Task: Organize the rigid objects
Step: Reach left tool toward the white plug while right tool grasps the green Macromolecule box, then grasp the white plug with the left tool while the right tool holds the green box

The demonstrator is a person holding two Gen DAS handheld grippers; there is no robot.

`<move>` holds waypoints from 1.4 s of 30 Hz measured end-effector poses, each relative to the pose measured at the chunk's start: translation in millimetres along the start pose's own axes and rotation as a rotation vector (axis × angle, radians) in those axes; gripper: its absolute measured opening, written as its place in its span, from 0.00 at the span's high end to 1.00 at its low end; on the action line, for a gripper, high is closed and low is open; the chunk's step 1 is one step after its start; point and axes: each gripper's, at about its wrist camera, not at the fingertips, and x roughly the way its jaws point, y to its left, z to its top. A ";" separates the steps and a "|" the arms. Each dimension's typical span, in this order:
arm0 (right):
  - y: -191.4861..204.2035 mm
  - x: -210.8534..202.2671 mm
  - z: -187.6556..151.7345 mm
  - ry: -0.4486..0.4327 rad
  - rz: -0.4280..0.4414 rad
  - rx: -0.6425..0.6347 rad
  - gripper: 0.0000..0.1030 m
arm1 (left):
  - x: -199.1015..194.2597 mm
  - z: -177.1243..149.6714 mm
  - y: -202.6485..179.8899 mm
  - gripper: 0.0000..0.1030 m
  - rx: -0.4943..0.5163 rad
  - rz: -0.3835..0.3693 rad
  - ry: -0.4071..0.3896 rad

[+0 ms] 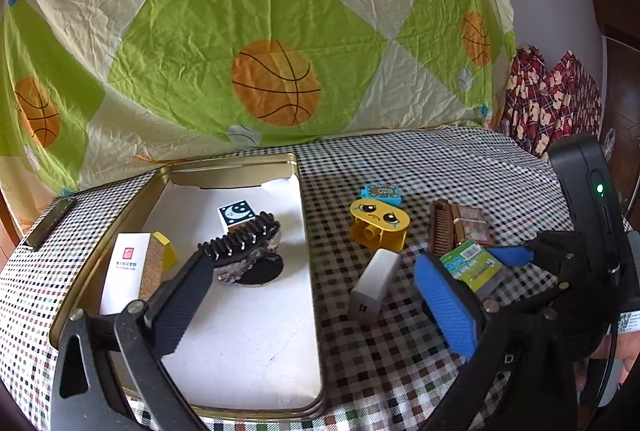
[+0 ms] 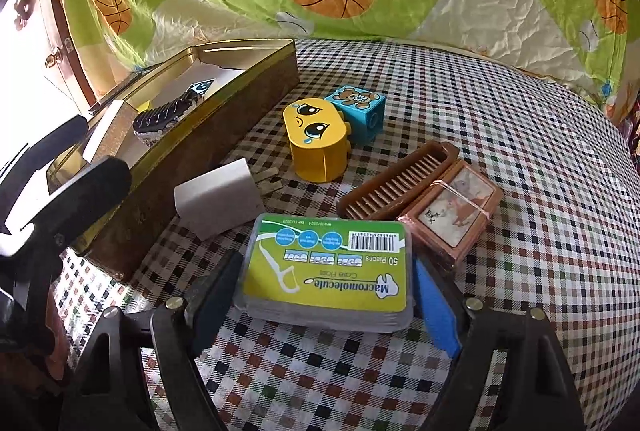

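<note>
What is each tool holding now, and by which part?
The left tool is open and empty. The right tool straddles the floss box at its short ends; it lies on the cloth, and a firm grip cannot be told.

1. Floss box point(image 2: 326, 271), sitting right between the right tongs point(image 2: 326, 305): clear plastic with a glossy paper label.
2. Tin tray point(image 1: 310, 271), just left of those tongs: shiny gold metal, matt white paper lining.
3. Comb point(image 2: 394, 183), just beyond the tongs: brown, looks like smooth wood.
4. Yellow block point(image 2: 316, 147), further out: glossy plastic.
5. Checked cloth point(image 2: 540, 191) underneath: woven, matt.
6. Tong pads point(image 2: 434, 307): blue, finely ribbed.
</note>
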 end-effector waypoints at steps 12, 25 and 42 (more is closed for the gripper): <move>-48.9 -17.4 4.1 -0.097 -0.126 0.086 0.19 | 30.3 5.3 -51.3 0.36 0.206 -0.116 0.126; -60.6 -18.8 3.4 -0.112 -0.070 0.128 0.18 | 67.0 11.2 -56.6 0.62 0.231 -0.134 0.273; -61.3 -17.7 2.5 -0.103 -0.068 0.127 0.19 | 91.2 3.8 -68.4 0.81 0.249 -0.138 0.341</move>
